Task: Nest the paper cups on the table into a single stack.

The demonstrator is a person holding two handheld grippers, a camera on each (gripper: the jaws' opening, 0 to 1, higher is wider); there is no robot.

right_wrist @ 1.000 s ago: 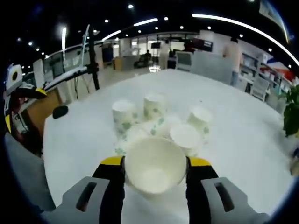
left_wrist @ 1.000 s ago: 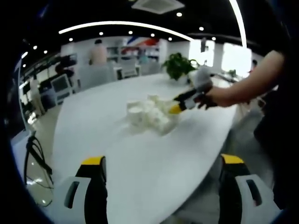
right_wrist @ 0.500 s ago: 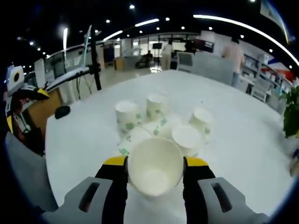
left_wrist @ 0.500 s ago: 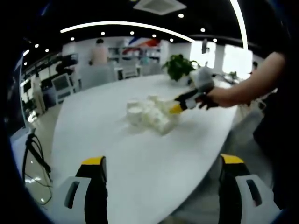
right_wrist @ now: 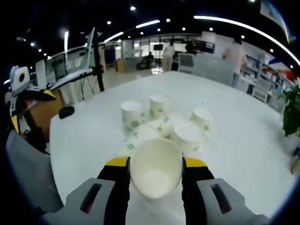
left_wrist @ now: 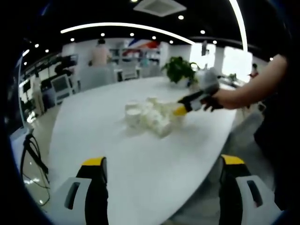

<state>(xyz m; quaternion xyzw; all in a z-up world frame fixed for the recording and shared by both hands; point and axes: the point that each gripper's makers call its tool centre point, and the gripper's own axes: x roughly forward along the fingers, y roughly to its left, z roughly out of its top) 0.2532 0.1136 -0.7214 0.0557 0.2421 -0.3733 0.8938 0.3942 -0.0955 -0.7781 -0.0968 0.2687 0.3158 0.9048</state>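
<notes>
Nearest me, my right tongs (right_wrist: 156,165) are closed on a paper cup (right_wrist: 156,167), mouth facing me, squeezed slightly oval between the yellow-tipped jaws. Over the last second the cup has stayed clamped while the cluster beyond has drawn a little closer and shifted in the right gripper view, so I judge I am carrying this cup in toward the others, not yet seating it. Just past the held cup lie the loose cups (right_wrist: 159,123) on the white worktop (right_wrist: 243,140): one upright cup at left (right_wrist: 132,116), another behind it (right_wrist: 159,106), one at right (right_wrist: 202,118), an open-mouthed one (right_wrist: 187,135) just beside my cup, and one or two tipped on their sides in the middle. My left tongs (left_wrist: 161,176) hang wide open and empty, low over the near end of the worktop, well apart from the cups (left_wrist: 150,117); they have barely moved. Farther off in that view my right tongs (left_wrist: 180,110) reach the cluster's far side. Next, I think, comes lining the held cup over an upright one, which needs care because the neighbours crowd close.
</notes>
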